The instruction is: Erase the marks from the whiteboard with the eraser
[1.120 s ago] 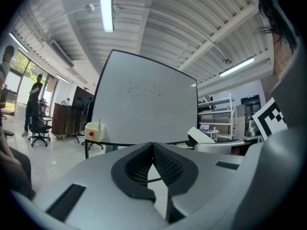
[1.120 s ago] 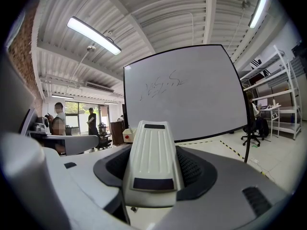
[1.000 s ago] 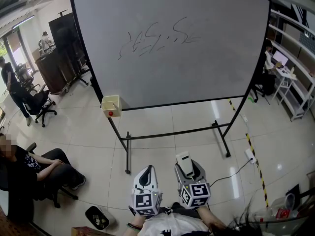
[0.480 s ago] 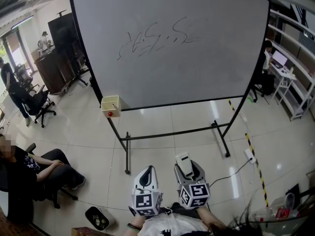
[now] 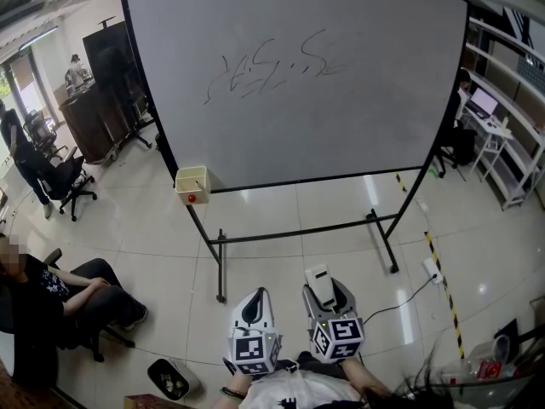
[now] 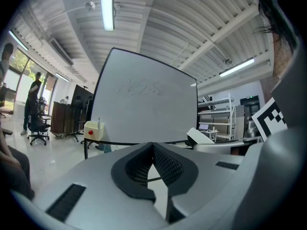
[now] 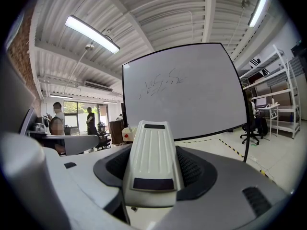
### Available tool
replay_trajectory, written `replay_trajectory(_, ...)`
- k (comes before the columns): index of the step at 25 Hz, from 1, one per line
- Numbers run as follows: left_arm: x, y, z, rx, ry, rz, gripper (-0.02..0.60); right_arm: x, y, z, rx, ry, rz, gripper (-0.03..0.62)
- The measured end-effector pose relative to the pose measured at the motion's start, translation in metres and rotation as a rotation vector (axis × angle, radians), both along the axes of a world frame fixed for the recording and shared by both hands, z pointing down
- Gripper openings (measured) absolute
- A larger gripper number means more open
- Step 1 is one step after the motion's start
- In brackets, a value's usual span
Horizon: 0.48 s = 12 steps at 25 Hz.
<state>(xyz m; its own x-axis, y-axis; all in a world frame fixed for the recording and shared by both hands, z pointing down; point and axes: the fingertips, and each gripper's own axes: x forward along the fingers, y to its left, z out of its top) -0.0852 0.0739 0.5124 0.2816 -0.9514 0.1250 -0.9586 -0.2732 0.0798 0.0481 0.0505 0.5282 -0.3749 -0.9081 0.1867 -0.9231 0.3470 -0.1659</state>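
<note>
The left gripper [image 6: 152, 150] has its jaws pressed together on nothing and is held low, close to the person's body. Ahead of it and slightly to its left, a small cream box with a red dot [image 5: 192, 185] hangs at the lower corner of the whiteboard [image 5: 358, 126]. Just to its right, the right gripper [image 7: 152, 169] pinches the eraser [image 7: 152, 145] by its long sides, ribbed back up, nose poking past the jaw tips. It looks like a light, stiff plastic shell, smooth enough to slip. A squeeze at mid-body seems best, so the wiping face can press flat. The marks [image 5: 272, 68] sit high on the board, well ahead of and above both grippers.
</note>
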Motion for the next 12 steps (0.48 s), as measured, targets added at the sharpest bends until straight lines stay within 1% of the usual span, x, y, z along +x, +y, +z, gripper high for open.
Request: replay_trajectory(12,-0.0045,-0.0097,0.0025,-0.005,0.004,-0.003,-0.005,-0.0012,-0.0101,0.0015,-0.003,0.0,0.008,0.282)
